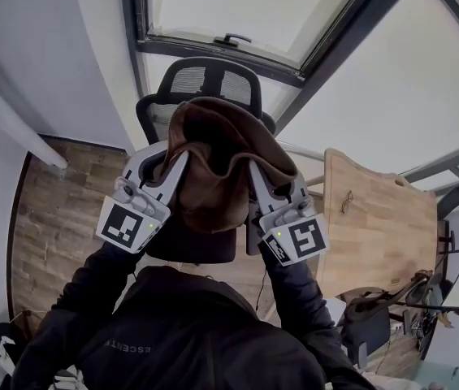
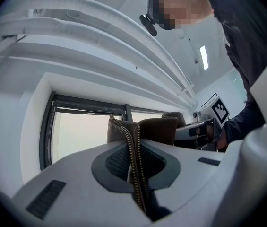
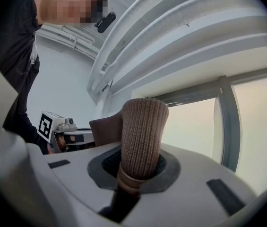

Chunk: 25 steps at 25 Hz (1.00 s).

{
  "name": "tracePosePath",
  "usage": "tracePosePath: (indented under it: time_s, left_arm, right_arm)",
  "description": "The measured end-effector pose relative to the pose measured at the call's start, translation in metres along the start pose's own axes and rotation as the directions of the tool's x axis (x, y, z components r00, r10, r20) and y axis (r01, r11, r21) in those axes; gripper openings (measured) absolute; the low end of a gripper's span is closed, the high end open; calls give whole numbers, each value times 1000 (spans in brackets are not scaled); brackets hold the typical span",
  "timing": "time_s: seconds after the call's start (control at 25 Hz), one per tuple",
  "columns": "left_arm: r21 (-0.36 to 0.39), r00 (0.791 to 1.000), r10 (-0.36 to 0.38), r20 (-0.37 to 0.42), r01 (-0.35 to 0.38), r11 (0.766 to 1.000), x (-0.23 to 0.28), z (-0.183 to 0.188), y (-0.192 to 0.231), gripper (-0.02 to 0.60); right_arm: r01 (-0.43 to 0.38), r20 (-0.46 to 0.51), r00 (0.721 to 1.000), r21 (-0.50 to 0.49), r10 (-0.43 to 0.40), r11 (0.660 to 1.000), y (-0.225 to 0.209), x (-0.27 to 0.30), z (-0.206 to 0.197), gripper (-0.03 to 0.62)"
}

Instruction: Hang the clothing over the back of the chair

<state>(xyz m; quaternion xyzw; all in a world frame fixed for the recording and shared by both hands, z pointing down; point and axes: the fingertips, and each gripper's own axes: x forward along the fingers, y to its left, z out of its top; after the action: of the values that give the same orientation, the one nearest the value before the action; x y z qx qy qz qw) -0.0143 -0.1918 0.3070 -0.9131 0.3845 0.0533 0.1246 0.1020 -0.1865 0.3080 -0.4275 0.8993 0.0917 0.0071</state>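
- Centre of the head view: brown jacket (image 1: 213,165) bunched up in the air between 2 grippers, in front of the black mesh-back chair (image 1: 206,81). Can't tell if it touches the backrest.
- Mid-left: left gripper (image 1: 177,159) is clamped on the jacket's zipper edge (image 2: 134,157). The teeth run straight through between the pads.
- Mid-right: right gripper (image 1: 255,169) is clenched on a ribbed knit cuff (image 3: 142,134), which stands upright out of the jaws.
- Upper centre: window (image 1: 237,10) with a dark frame behind the chair, handle (image 1: 233,39) on the lower rail, pale bright light through the glass.
- Left side: white wall (image 1: 42,55), with wood-plank floor (image 1: 58,218) below it.
- Right side: light wooden desk (image 1: 375,226), top mostly bare. The dark clutter at lower right is too small to identify.
- Bottom: the person's dark sleeves (image 1: 91,291) run up to both grippers.
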Motion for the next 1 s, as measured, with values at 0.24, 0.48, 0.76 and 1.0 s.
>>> tracePosePath:
  time_s: [0.24, 0.48, 0.76, 1.0]
  left_arm:
    - [45, 999, -13, 32, 11, 999, 56, 13, 42, 29]
    - [82, 996, -38, 79, 32, 996, 111, 31, 69, 29]
    - [101, 990, -44, 136, 31, 994, 155, 61, 100, 29]
    - [150, 984, -44, 174, 17, 989, 200, 75, 138, 29]
  right_arm:
    - [49, 16, 999, -67, -48, 997, -45, 57, 21, 52]
    - [83, 47, 996, -105, -79, 991, -81, 106, 43, 52]
    - [125, 82, 990, -114, -116, 986, -117, 146, 75, 52]
    - [161, 105, 983, -143, -147, 976, -156, 190, 92, 52]
